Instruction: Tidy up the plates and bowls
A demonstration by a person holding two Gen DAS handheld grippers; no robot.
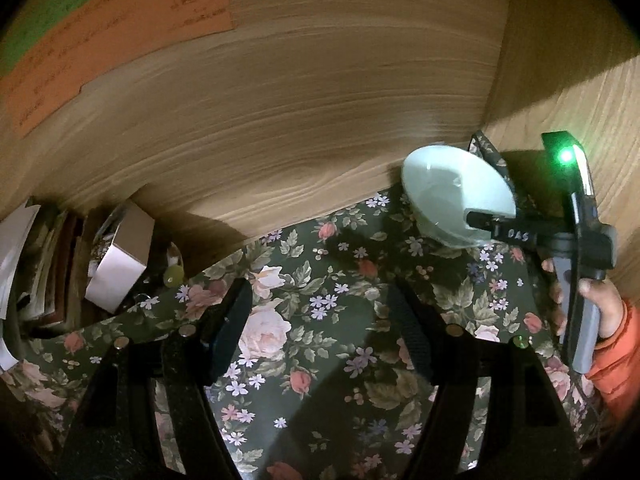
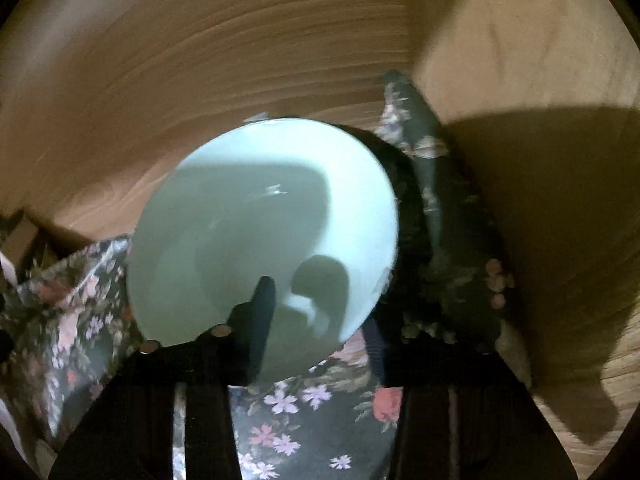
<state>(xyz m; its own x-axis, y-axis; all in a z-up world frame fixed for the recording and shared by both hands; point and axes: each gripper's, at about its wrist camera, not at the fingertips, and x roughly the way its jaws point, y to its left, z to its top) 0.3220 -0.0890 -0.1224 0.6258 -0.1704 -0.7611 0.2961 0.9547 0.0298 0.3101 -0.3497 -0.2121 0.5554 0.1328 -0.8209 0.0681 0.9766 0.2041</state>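
right gripper [image 2: 316,320]: angled steeply down into the corner; one finger inside the pale green bowl [image 2: 260,220], the other outside under its near rim; jaws clenched on the rim.
right hand [image 1: 600,308]: wraps the grey handle at the right edge of the left wrist view; orange sleeve [image 1: 616,360] at the wrist.
pale green bowl: tilted, near rim in the grip, at the back right corner over the floral cloth [image 1: 320,320]; whether its base touches the cloth, cannot tell.
left gripper [image 1: 320,332]: pointed down over bare cloth, fingers spread, nothing between them.
wood panels [image 1: 280,100]: back and right walls meet just behind the bowl.
left side: white box [image 1: 120,264], stacked papers [image 1: 24,264].
orange paper [image 1: 120,32]: on the back panel, upper left.
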